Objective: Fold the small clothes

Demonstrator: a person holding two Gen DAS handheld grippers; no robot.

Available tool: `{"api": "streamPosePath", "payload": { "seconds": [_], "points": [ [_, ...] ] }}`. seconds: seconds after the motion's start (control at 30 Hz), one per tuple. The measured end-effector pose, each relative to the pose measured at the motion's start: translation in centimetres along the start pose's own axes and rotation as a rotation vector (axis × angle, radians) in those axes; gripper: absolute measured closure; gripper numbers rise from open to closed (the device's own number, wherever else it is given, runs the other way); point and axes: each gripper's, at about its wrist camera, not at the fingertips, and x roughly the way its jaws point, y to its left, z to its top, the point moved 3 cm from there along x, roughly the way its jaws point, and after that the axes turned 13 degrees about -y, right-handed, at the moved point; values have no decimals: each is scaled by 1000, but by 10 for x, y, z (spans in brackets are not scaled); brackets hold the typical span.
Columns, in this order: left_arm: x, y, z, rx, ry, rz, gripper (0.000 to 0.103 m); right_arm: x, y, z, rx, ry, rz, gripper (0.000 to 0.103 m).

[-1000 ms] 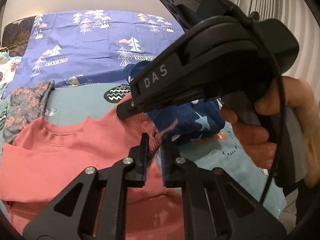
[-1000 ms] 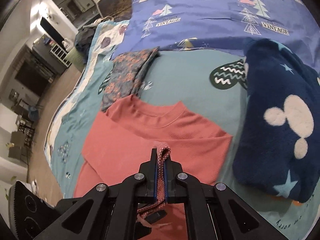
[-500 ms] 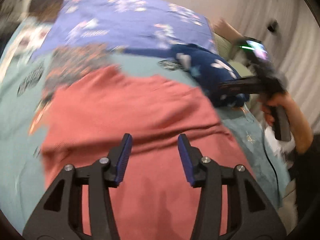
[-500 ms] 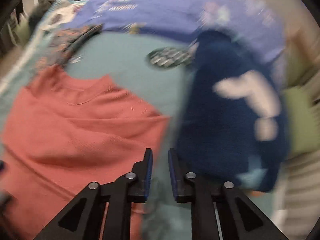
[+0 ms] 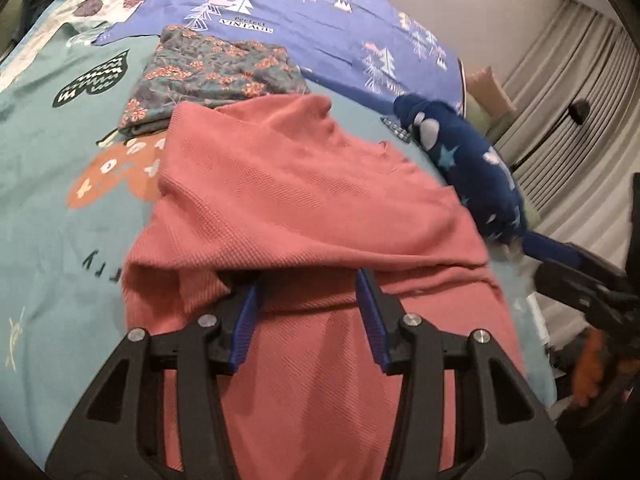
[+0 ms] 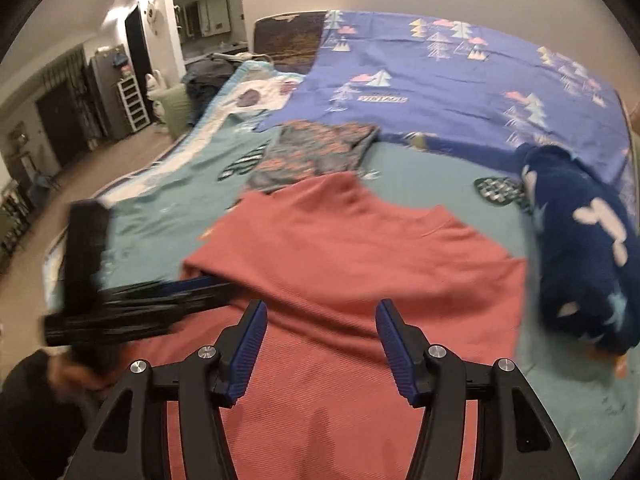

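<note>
A salmon-pink shirt (image 5: 304, 200) lies on the bed with its sleeves folded in; it also shows in the right wrist view (image 6: 352, 264). My left gripper (image 5: 308, 280) is open and empty, low over the shirt's near part, its fingertips tucked under a fold. My right gripper (image 6: 318, 312) is open and empty above the shirt's lower half. The left gripper (image 6: 160, 304) appears blurred at the shirt's left edge in the right wrist view. The right gripper (image 5: 580, 276) shows at the right edge of the left wrist view.
A folded floral garment (image 5: 216, 72) lies beyond the shirt, also in the right wrist view (image 6: 316, 152). A dark blue fleece piece with white shapes (image 6: 580, 248) lies to the right. The teal bed sheet (image 5: 48, 152) and a purple blanket (image 6: 440, 76) cover the bed.
Both grippers have let go of the pink fabric and opened. They have pulled back to the shirt's near side, and the sleeve now lies folded over the body.
</note>
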Motion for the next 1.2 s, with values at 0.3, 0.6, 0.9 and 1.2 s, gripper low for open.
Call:
{"api": "streamPosePath", "payload": {
  "seconds": [0.3,0.6,0.9,1.2],
  "points": [
    [-27,47,3,-163,-85,74,54,-3,-25,-8,66,13,-35,45],
    [-61,36,0,-78,-68,75,54,-4,-30,-24,33,17,-70,45],
    [7,27,49,-72,-29,-20,36,27,-98,-8,190,-71,-174,45],
    [-7,2,21,184,32,97,42,37,-114,-51,95,69,-188,46]
  ]
}}
